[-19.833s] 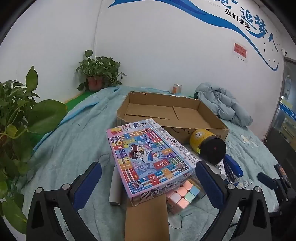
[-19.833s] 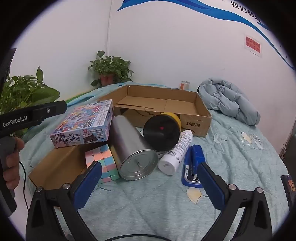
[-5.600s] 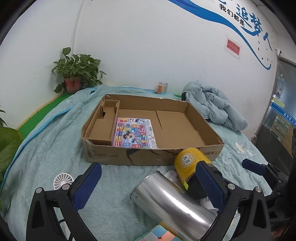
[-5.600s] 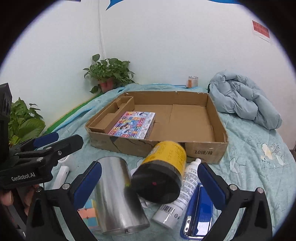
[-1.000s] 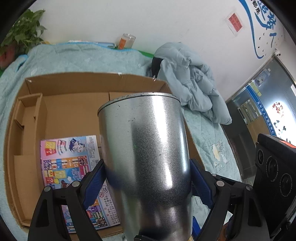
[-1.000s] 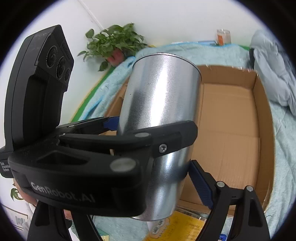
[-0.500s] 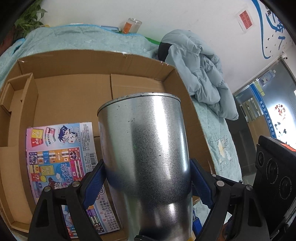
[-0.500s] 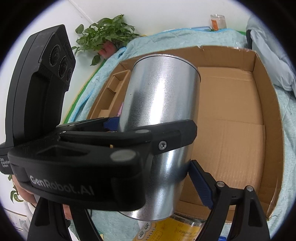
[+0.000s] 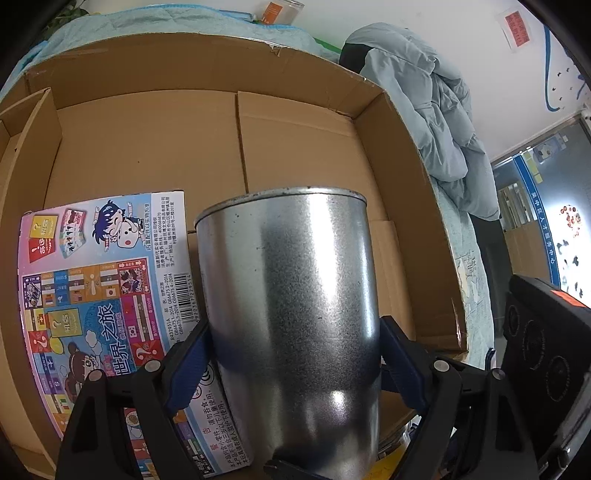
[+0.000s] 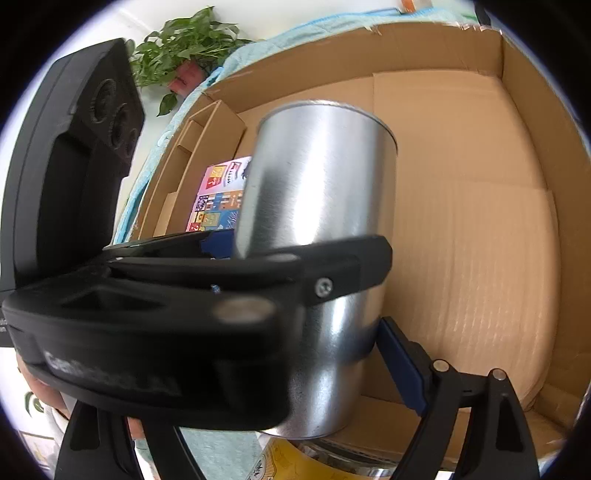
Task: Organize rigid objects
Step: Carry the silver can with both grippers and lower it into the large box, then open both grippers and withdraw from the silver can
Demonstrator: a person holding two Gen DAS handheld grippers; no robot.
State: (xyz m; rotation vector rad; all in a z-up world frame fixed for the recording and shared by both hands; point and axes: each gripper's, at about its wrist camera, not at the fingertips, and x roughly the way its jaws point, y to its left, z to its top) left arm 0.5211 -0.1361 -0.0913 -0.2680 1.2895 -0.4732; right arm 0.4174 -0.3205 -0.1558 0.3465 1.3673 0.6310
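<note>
A plain silver metal can [image 9: 291,314] hangs upright over the open cardboard box [image 9: 147,74], with both grippers clamped on it. In the left wrist view my left gripper [image 9: 293,339] has its blue pads pressed on either side of the can's lower half. From the right wrist, my right gripper [image 10: 306,343] holds the same can [image 10: 325,177]; its right pad touches the can's side, and its left finger is hidden behind the left gripper [image 10: 295,258]. A colourful board game box [image 9: 92,295] lies flat in the box, left of the can.
The cardboard box floor [image 10: 480,258] is bare right of the can, with small dividers at its left end. A yellow can [image 10: 280,461] lies outside the near wall. A blue-grey jacket [image 9: 424,92], a glass jar [image 9: 280,11] and a potted plant [image 10: 184,48] sit beyond.
Both grippers have sunk with the can toward the box and tipped further down. The box floor and the game box look larger and closer. Both grips on the can are unchanged.
</note>
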